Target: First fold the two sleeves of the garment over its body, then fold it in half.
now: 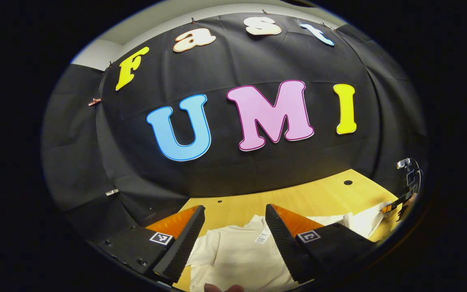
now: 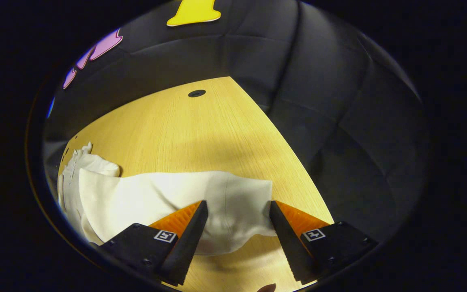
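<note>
Garment (image 1: 237,255): white, lying flat on the wooden table (image 1: 298,194). In the left gripper view it sits at 6 o'clock, collar and neck tag pointing toward 12. In the right gripper view one sleeve (image 2: 233,202) stretches toward 3 o'clock, its cuff edge near the table's edge.

Left gripper (image 1: 235,239): fingers spread, nothing between them that they press on; it looks raised above the body of the garment. Right gripper (image 2: 237,231): fingers also spread, straddling the sleeve end. I cannot tell whether the tips touch the cloth yet.

Judgement: sleeve folds not yet done on this side; I read the step as the approach to grasp the sleeve.

Risks from here:
- Closing on the top layer alone, or on a stray wrinkle, would let the sleeve slip mid-fold.
- Pinching too deep could drag the whole garment toward 3 o'clock and skew it, since the left gripper is not pinning it.
- The cuff lies close to the table edge; a push could slide it over.
</note>
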